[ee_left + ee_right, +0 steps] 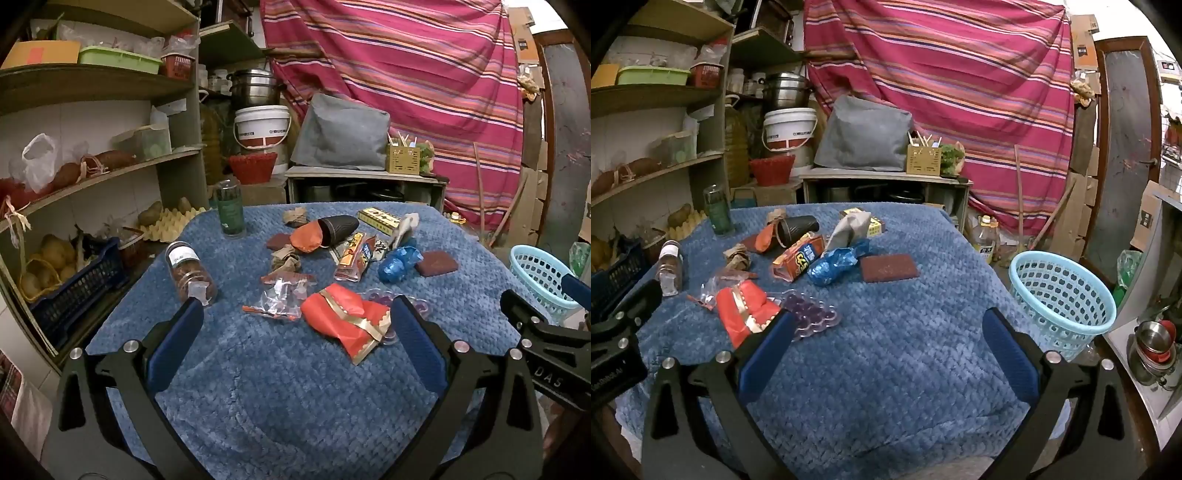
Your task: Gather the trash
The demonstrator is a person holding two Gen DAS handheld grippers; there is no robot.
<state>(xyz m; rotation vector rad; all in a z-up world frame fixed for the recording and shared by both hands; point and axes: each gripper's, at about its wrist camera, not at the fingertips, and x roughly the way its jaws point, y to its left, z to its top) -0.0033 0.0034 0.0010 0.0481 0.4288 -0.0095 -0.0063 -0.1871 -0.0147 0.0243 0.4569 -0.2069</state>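
Trash lies scattered on a table under a blue cloth [277, 387]. A red and gold wrapper [347, 321] lies nearest, just beyond my open, empty left gripper [297, 314]. A clear plastic wrapper [284, 299], a blue crumpled bag [399, 262], a snack packet [352, 258] and brown paper wads [286, 260] lie further back. A light blue basket [1062, 299] stands off the table's right edge. My right gripper [886, 321] is open and empty above the cloth [905, 350], right of the red wrapper [744, 314] and a purple blister tray [812, 317].
A toppled jar [190, 273] and an upright green bottle [231, 210] stand at the table's left. A black slipper [338, 229], two dark red pads [436, 262] and a box [378, 218] lie among the trash. Shelves [92, 177] are on the left.
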